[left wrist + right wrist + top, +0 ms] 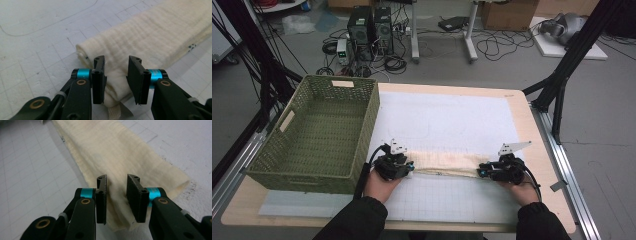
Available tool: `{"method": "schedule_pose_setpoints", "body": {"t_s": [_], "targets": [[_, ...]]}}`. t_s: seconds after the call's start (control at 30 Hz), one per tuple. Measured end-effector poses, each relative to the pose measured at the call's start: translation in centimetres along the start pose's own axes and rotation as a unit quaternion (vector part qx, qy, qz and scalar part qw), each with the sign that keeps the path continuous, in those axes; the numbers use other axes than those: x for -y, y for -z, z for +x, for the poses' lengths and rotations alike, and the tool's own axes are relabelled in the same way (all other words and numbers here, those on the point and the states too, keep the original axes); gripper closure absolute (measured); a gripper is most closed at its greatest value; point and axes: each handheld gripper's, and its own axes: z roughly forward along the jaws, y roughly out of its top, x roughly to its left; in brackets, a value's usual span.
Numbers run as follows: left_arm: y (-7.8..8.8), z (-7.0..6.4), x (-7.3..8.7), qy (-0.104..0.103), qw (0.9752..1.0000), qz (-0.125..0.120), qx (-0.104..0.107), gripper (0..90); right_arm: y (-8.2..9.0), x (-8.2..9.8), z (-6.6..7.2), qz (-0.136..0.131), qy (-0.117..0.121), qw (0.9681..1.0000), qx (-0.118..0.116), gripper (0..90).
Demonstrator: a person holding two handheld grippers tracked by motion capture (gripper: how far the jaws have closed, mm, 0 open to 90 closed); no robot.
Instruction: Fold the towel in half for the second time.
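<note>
A folded cream cloth (pixel 444 164) is flanked at both ends by hand-held grippers on a white gridded mat (pixel 452 125).

At the far left of the table, a green woven basket (pixel 319 132) is seen standing just beside the mat. The left gripper (pixel 404 167) is placed at the cloth's left end; in the left gripper view its jaws are seen partly apart, with the rolled end of the cloth (pixel 150 37) lying between them, and whether the pads press on it cannot be told. The cloth is stretched flat as a long strip between the two hands. At its right end the right gripper (pixel 484 171) is set, jaws narrowly parted over the folded fabric (pixel 120 152), a gap being visible between them.
</note>
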Motion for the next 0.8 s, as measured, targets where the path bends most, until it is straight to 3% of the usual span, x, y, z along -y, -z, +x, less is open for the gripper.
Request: {"method": "schedule_pose_setpoints", "body": {"t_s": [0.07, 0.17, 0.5, 0.63, 0.8], "targets": [[-0.1, -0.1, 0.0, -0.01, 0.9999, 0.0, -0.003, 76.0, -0.1, 0.0, 0.1, 0.003, 0.006, 1.0, 0.004, 77.4], [0.0, 0.0, 0.0, -0.009, 1.0, -0.003, -0.001, 85.7, -0.1, -0.1, 0.2, 0.004, 0.011, 0.9999, 0.003, 82.9], [1.3, 0.6, -0.8, 0.026, 0.9982, -0.054, -0.011, 87.4, 1.5, -1.0, 0.7, -0.035, 0.02, 0.9992, 0.006, 86.1], [1.5, 0.8, -0.9, 0.029, 0.9981, -0.052, -0.01, 87.4, 1.9, -1.2, 1.3, -0.041, 0.029, 0.9987, 0.004, 86.0], [1.1, 0.6, 0.0, 0.026, 0.999, -0.034, -0.01, 87.3, 1.4, -0.5, 1.8, -0.019, 0.035, 0.9992, -0.001, 86.0]]}}
